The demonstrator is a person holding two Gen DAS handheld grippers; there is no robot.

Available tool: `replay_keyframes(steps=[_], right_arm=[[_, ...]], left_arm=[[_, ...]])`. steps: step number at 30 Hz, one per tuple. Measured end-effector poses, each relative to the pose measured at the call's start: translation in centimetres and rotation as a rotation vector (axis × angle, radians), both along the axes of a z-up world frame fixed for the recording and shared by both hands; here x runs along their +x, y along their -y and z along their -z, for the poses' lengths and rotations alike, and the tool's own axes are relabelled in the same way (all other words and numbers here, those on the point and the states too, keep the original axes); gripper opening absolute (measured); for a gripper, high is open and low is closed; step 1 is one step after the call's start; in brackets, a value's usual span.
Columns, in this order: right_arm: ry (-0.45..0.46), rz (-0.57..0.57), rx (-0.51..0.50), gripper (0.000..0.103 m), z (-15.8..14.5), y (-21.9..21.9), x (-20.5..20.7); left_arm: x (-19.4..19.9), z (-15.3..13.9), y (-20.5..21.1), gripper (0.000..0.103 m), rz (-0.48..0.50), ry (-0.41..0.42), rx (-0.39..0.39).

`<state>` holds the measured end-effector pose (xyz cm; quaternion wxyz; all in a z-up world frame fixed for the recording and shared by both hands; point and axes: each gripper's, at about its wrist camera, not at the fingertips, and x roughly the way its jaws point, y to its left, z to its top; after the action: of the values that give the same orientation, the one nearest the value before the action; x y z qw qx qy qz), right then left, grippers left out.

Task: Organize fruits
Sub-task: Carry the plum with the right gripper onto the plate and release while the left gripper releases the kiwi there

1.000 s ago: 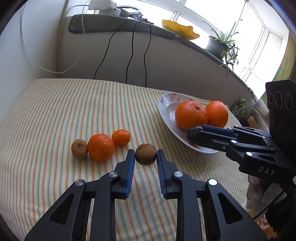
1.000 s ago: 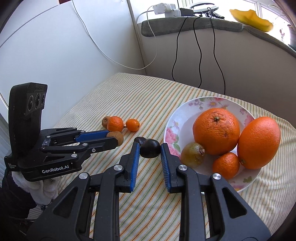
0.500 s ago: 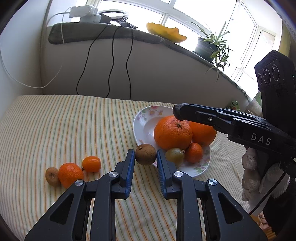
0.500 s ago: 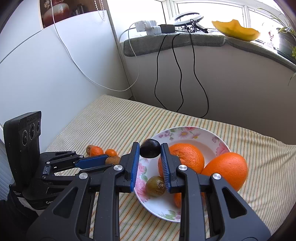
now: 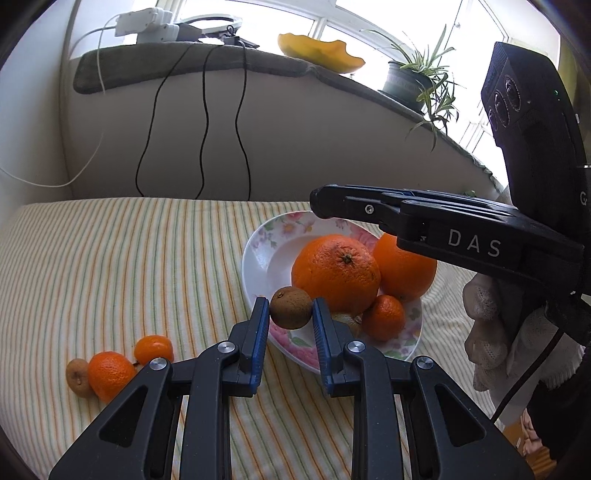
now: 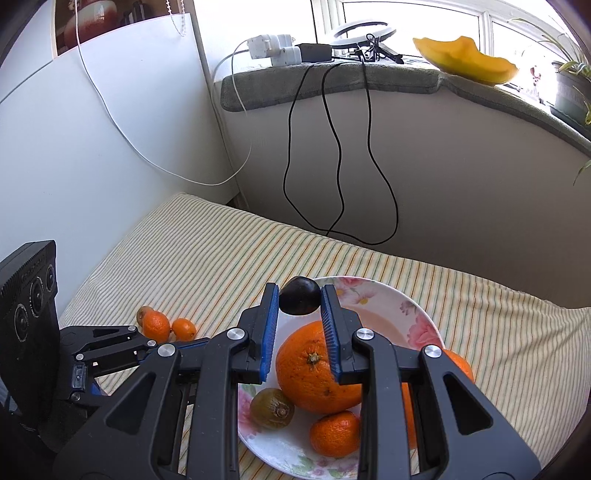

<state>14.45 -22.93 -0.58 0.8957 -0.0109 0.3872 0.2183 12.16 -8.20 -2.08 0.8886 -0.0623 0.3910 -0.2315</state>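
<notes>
My left gripper (image 5: 291, 314) is shut on a brown kiwi (image 5: 291, 307) and holds it over the near left rim of the floral plate (image 5: 258, 254). My right gripper (image 6: 299, 301) is shut on a dark plum (image 6: 299, 301), raised above the plate (image 6: 417, 321). The plate holds two big oranges (image 5: 335, 273), a mandarin (image 5: 383, 316) and a kiwi (image 6: 271, 408). On the striped cloth at the left lie two mandarins (image 5: 110, 374) and another kiwi (image 5: 75, 376).
Black and white cables (image 5: 203, 122) hang down the wall behind the table. The sill above carries a power strip (image 5: 144, 22), a yellow dish (image 5: 317, 50) and a potted plant (image 5: 413, 81). A white panel (image 6: 92, 129) borders the table on the left.
Both grippers have lifted their fruit from the cloth and moved toward the plate. The left one now hangs over its rim, the right one higher above its middle.
</notes>
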Motion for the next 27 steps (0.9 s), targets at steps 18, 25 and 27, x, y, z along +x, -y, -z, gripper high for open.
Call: replay_keyframes(steps=[18, 25, 27], right_arm=[[-0.009, 0.027, -0.028, 0.03, 0.0, 0.7, 1.0], [0.035, 0.051, -0.029, 0.079, -0.6, 1.0, 0.3], [0.041, 0.054, -0.022, 0.086, -0.8, 1.1, 0.2]], left_arm=[[-0.3, -0.9, 1.1, 0.042, 0.015, 0.028, 0.016], [-0.7, -1.4, 1.3, 0.071, -0.001, 0.045, 0.045], [-0.8, -1.5, 1.4, 0.073, -0.001, 0.045, 0.05]])
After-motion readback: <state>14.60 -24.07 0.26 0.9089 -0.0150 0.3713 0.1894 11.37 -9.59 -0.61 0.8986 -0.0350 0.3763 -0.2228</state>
